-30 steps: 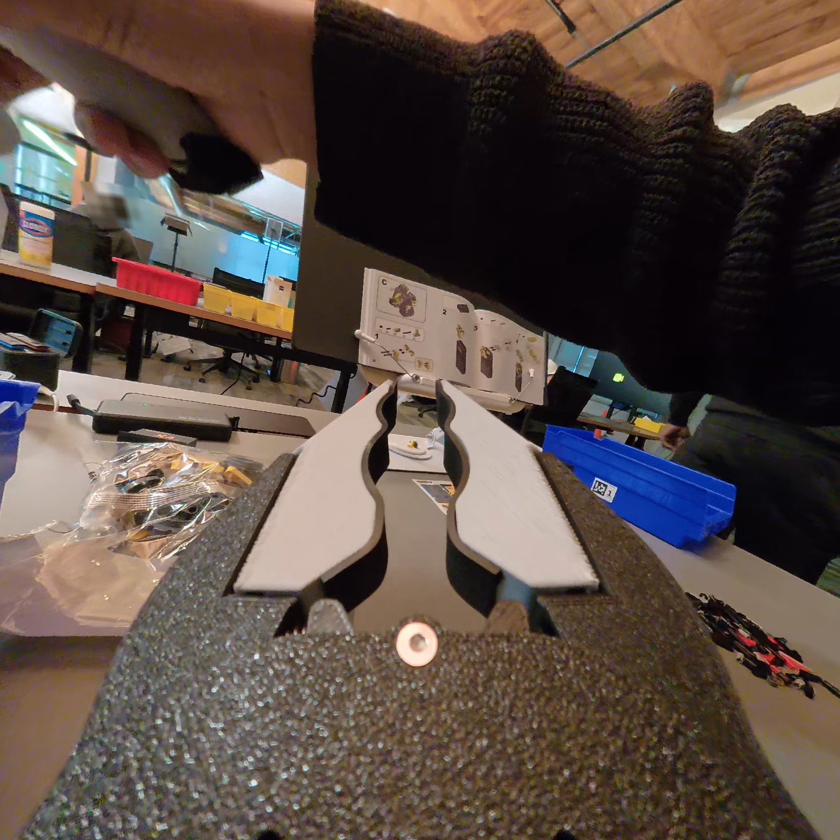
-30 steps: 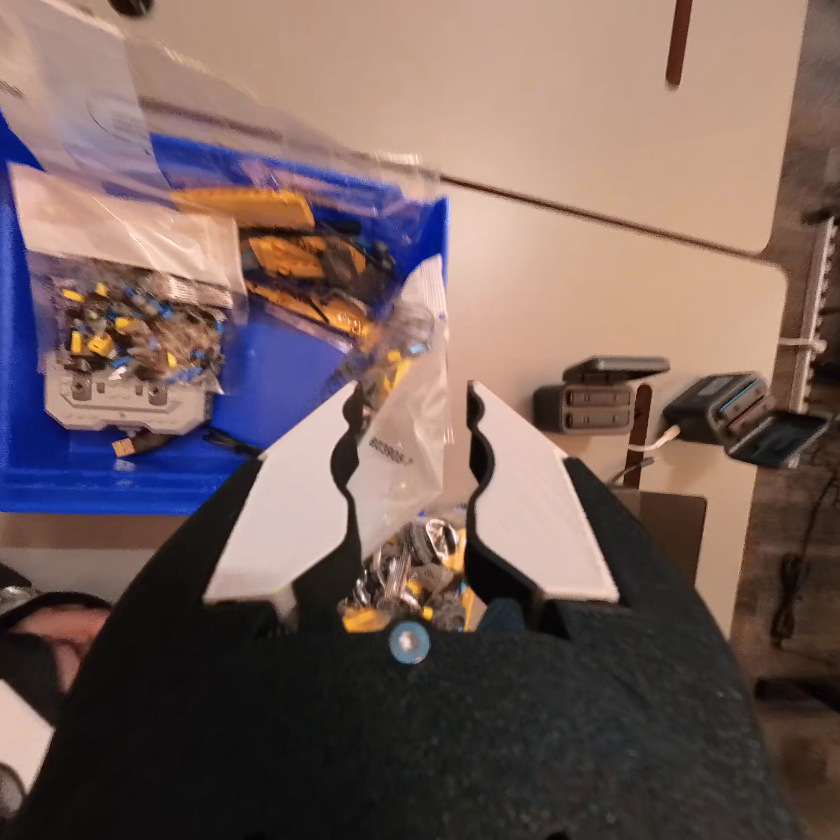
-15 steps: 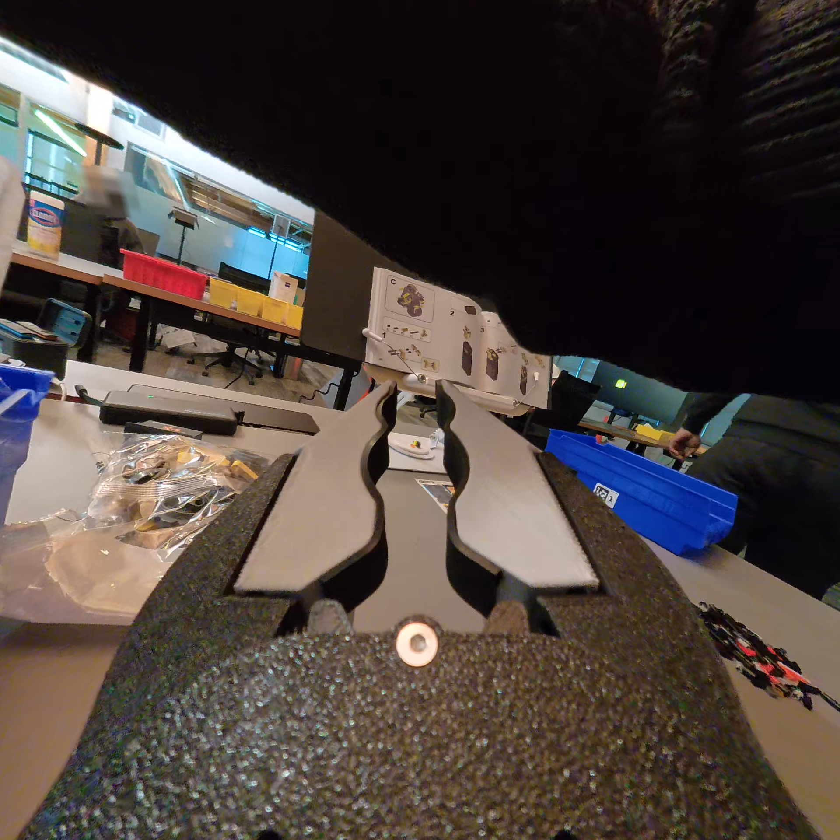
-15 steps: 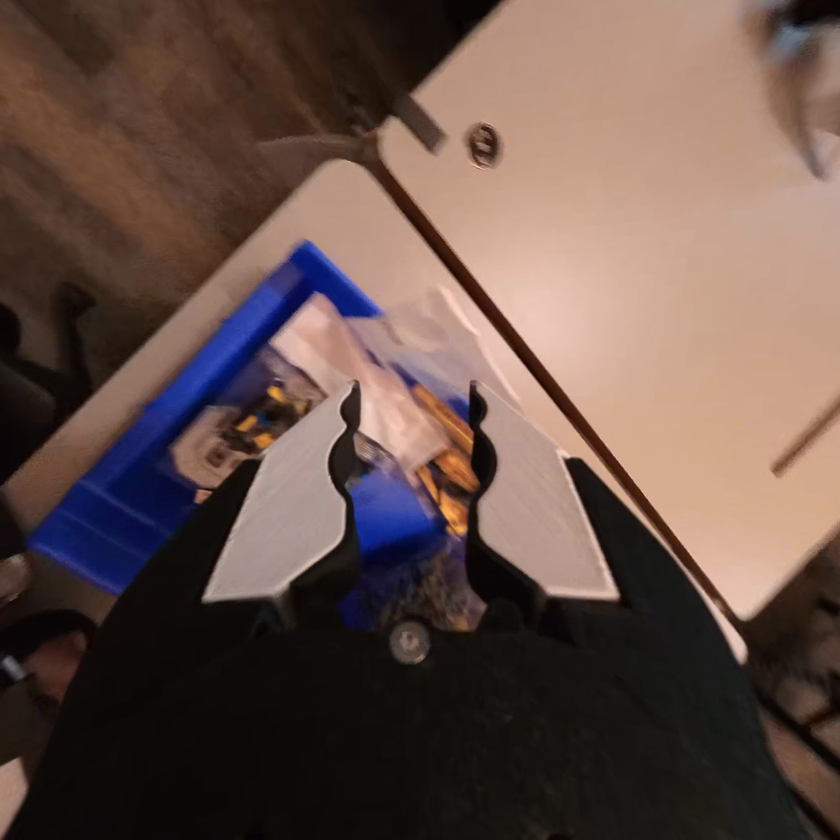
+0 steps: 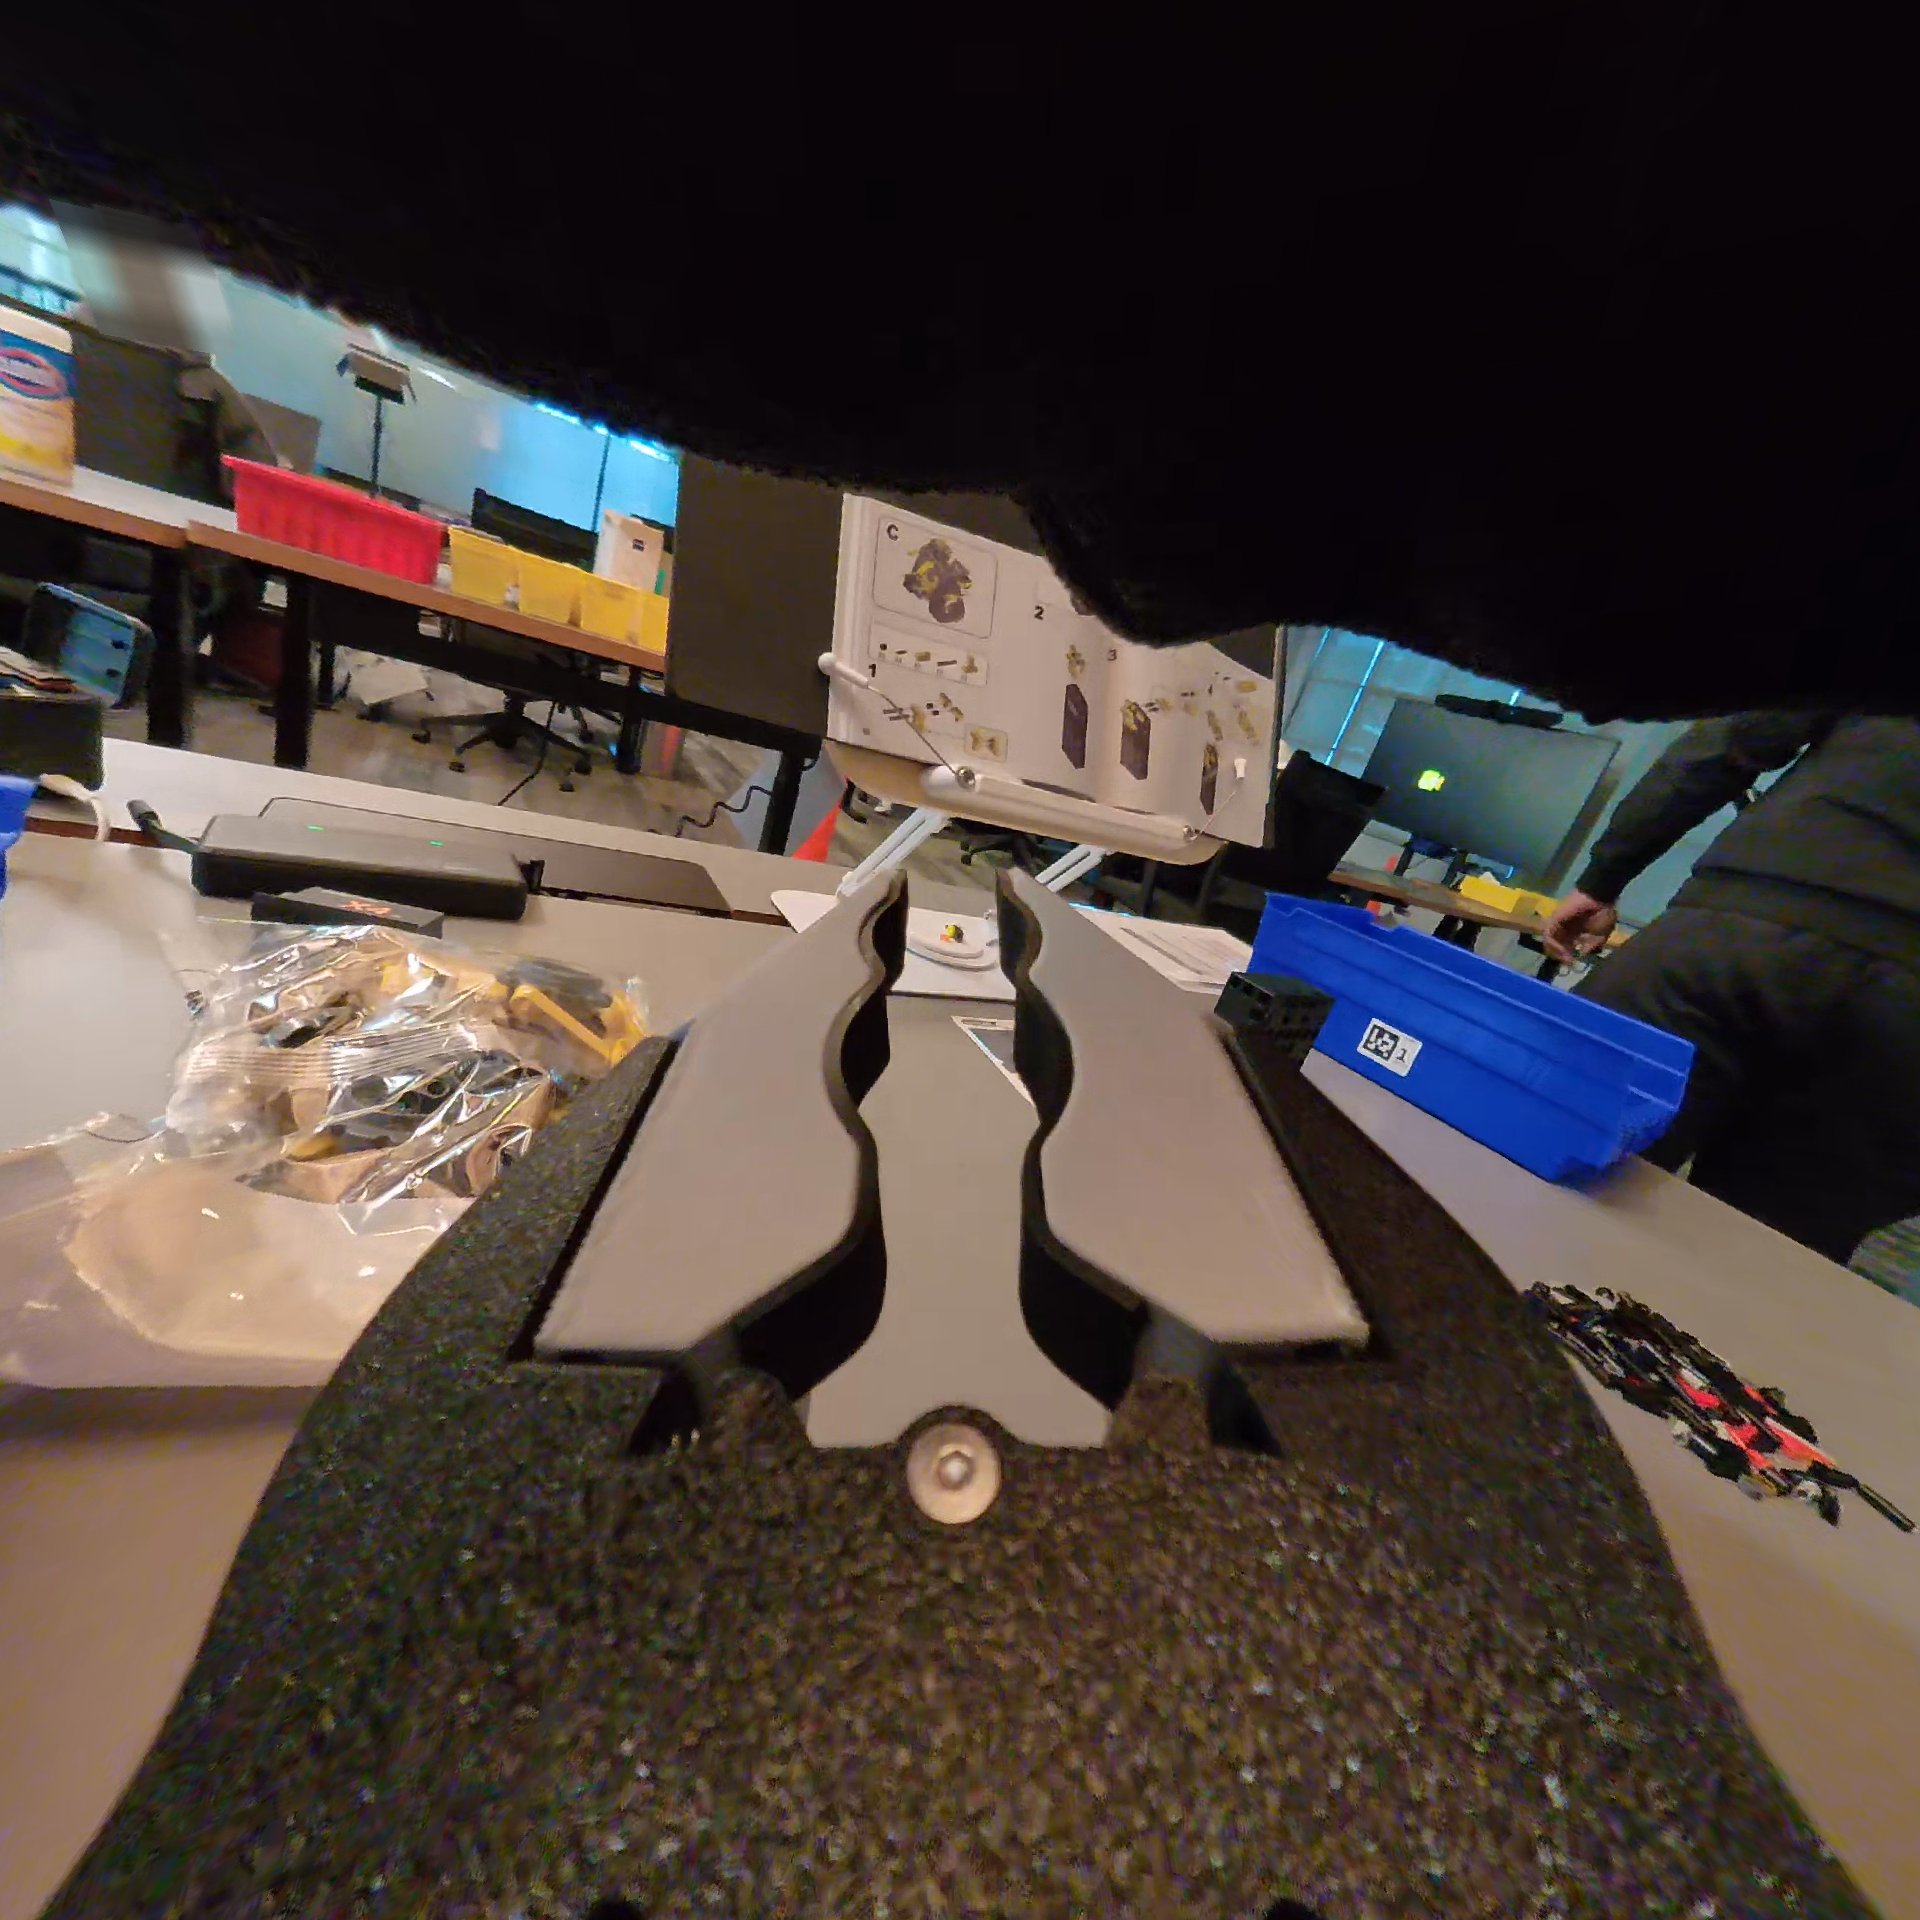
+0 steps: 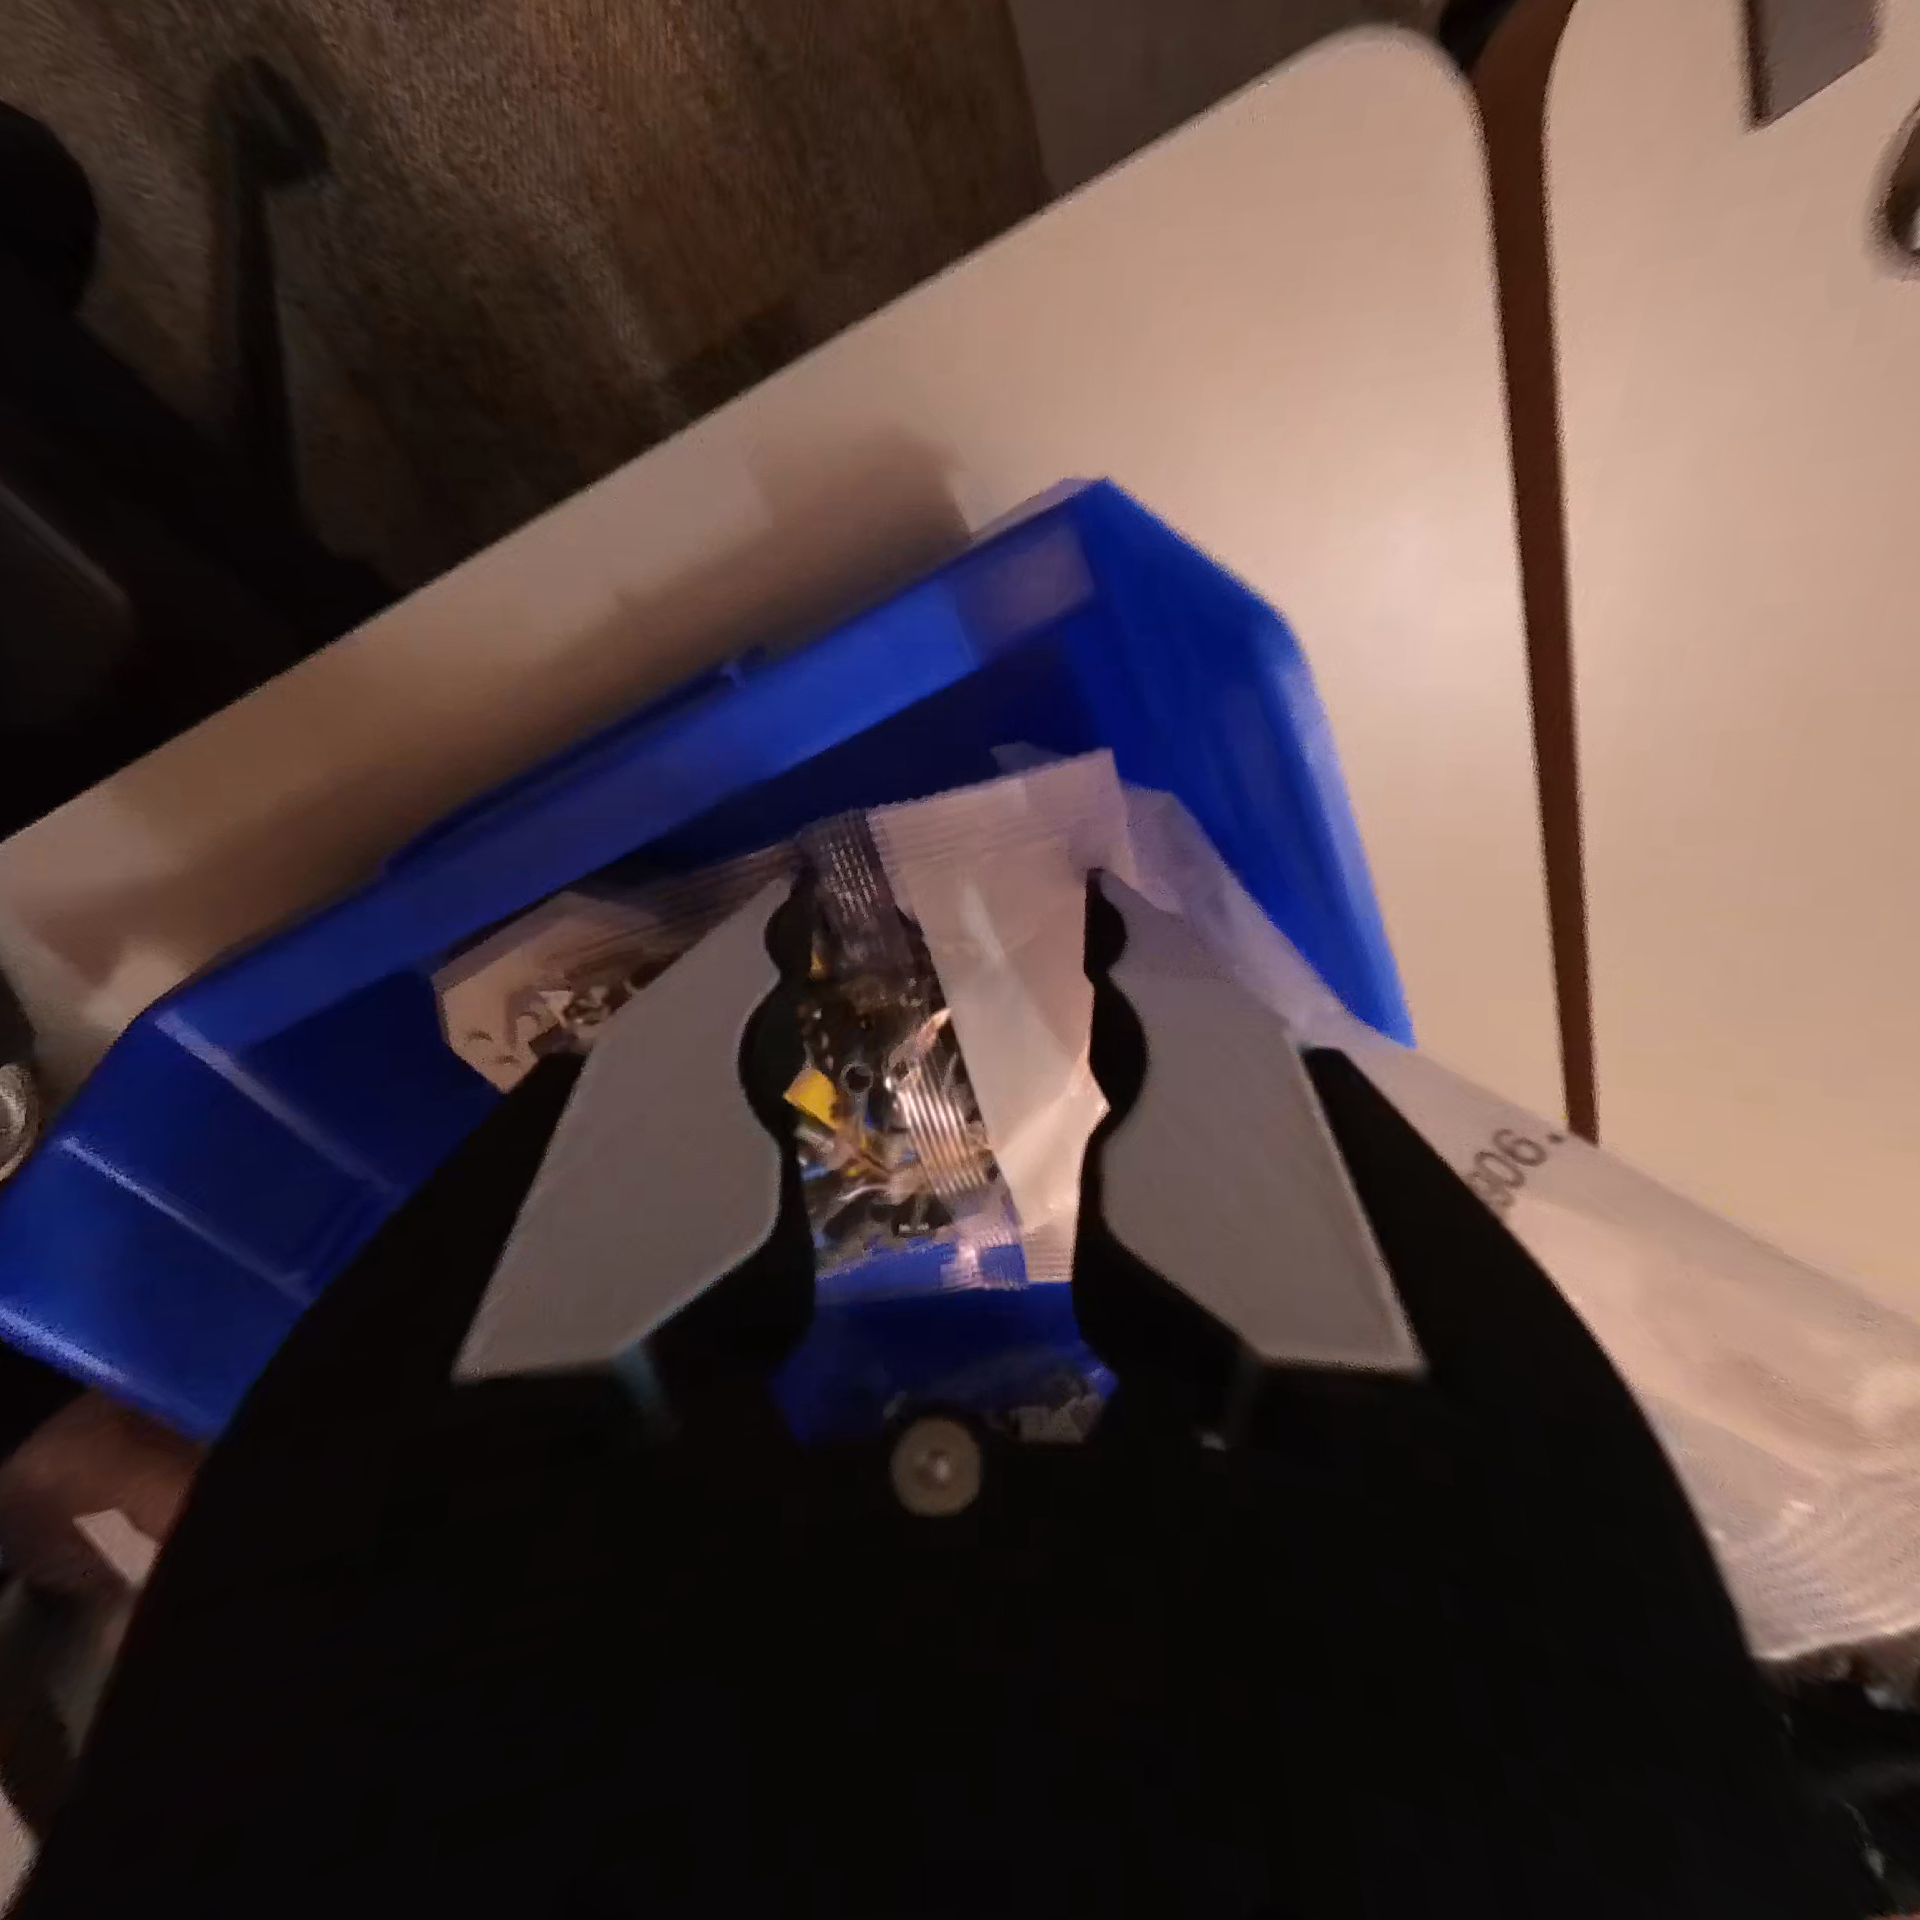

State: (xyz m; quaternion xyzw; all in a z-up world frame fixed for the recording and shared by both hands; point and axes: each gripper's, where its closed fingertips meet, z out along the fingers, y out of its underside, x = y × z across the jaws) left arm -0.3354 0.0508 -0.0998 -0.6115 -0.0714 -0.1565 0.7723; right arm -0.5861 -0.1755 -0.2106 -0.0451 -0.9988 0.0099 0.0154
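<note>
Your right gripper (image 6: pixel 940 925), jaws wide and empty, hangs over a crinkly bag of parts (image 6: pixel 914 1060) in the blue bin (image 6: pixel 1226 675): light, slippery, so pinch a bunched fold. Your left gripper (image 5: pixel 948 914) sits part-open, empty.

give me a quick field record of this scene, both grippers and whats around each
left gripper: jaws open, empty, low over the grey table
left surroundings: clear plastic bag of yellow and black parts to its left; long blue plastic bin and pile of small black and red pieces to its right
ahead: open instruction booklet on a white stand
right gripper: jaws open above a blue plastic bin
bin contents: clear bags of small parts
</note>
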